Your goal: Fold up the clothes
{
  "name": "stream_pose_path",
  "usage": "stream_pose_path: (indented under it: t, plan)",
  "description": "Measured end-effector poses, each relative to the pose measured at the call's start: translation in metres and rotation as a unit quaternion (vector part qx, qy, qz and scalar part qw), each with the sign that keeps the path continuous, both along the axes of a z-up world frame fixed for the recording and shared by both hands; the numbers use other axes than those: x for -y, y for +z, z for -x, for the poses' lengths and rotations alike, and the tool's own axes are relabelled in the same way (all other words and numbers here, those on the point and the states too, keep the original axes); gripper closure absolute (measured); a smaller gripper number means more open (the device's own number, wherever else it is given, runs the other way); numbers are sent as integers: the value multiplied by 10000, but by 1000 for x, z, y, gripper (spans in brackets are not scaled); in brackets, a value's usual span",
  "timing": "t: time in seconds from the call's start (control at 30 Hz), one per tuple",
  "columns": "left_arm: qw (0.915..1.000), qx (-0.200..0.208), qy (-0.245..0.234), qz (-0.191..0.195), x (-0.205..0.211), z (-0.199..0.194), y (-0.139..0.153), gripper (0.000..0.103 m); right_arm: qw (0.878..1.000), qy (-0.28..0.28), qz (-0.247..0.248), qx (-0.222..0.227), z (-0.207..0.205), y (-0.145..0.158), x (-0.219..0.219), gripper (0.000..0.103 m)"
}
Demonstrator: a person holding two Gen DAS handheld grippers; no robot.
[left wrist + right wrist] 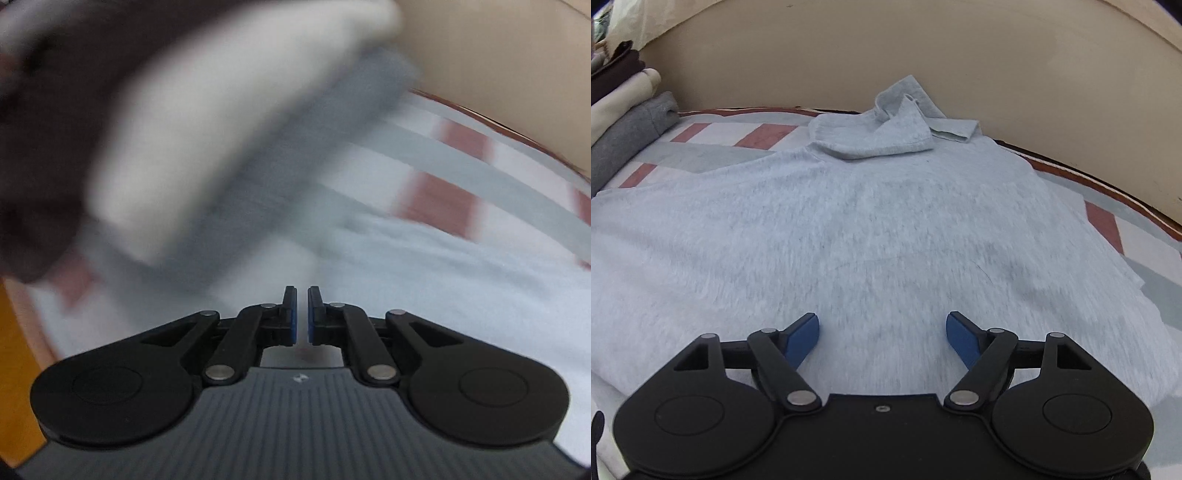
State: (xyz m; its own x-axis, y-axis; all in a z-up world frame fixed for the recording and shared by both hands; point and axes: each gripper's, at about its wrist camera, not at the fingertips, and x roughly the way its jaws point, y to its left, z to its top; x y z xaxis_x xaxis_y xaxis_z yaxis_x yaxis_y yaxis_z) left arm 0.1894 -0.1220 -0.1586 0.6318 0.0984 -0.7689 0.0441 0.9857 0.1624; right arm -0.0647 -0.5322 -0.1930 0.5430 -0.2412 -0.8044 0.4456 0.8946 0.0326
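Right gripper [882, 338]: jaws spread wide, released; blue flat pads [803, 341] on black linkage arms; nothing between them.
Garment, right wrist view: light grey shirt [868, 229], soft fuzzy knit, spread flat under the fingers; sleeve [886, 129] folded and rumpled at 12 o'clock.
Support surface: striped cloth [738, 142], bands of white, grey and dull red, showing at 10 and 3 o'clock of the shirt.
Stack: folded clothes [624, 122], grey, cream and dark layers, at 10 o'clock.
Backdrop: plain beige wall [923, 55].
Left gripper [302, 314]: clenched, pads nearly meeting, only a thin slit between; nothing seen in it.
Garment, left wrist view: grey shirt [424, 266], heavily blurred, ahead from 12 to 3 o'clock.
Blurred mass: pale rounded shape [221, 129] at 11 o'clock; cannot be identified.
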Motion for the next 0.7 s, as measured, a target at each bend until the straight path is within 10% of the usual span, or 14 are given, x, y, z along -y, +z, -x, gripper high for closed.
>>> stream_pose_path:
  t: [0.1, 0.27, 0.47, 0.7]
  plan:
    - [9994, 188, 135, -258, -14, 2, 17, 95, 9984, -54, -500, 276, 9, 10, -10, 24]
    - [9789, -748, -248, 1886, -51, 28, 24, 80, 9845, 195, -1553, 791, 21, 27, -37, 24]
    - [9851, -143, -1280, 1139, -38, 62, 35, 70, 9664, 163, -2446, 772, 18, 11, -56, 24]
    - [9408, -800, -3057, 1226, -33, 61, 12, 60, 9747, 479, -2073, 684, 10, 16, -74, 24]
